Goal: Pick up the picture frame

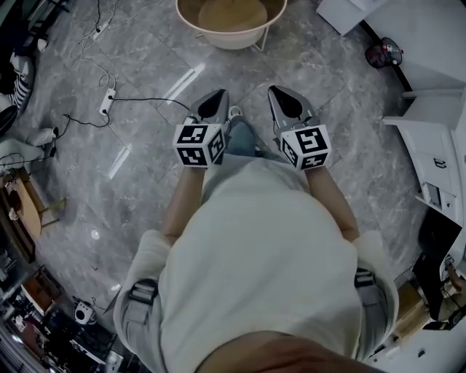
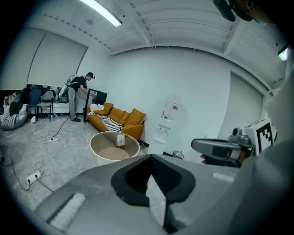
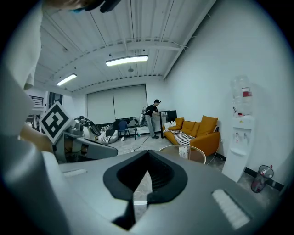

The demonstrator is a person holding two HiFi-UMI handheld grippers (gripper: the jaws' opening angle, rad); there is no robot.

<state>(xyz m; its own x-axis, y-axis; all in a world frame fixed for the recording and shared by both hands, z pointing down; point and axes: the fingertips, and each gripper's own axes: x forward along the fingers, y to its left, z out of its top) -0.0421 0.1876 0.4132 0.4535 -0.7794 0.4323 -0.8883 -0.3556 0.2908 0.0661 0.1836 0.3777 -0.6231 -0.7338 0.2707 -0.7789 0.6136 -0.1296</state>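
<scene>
A round glass-topped table [image 1: 231,22] stands on the grey floor ahead of me. A small upright object [image 2: 120,139] that may be the picture frame stands on it, and it also shows in the right gripper view [image 3: 184,152]; it is too small to tell for sure. My left gripper [image 1: 212,102] and right gripper [image 1: 284,98] hang side by side in front of my waist, well short of the table. Both point forward and slightly down. The left gripper [image 2: 151,158] is shut with nothing in it, and so is the right gripper [image 3: 148,153].
An orange sofa [image 2: 117,120] stands behind the table, and a person [image 2: 76,96] stands at the far end of the room. A water dispenser [image 2: 167,121] is by the wall. A power strip with cables [image 1: 108,98] lies on the floor at left. White furniture [image 1: 429,109] lines the right.
</scene>
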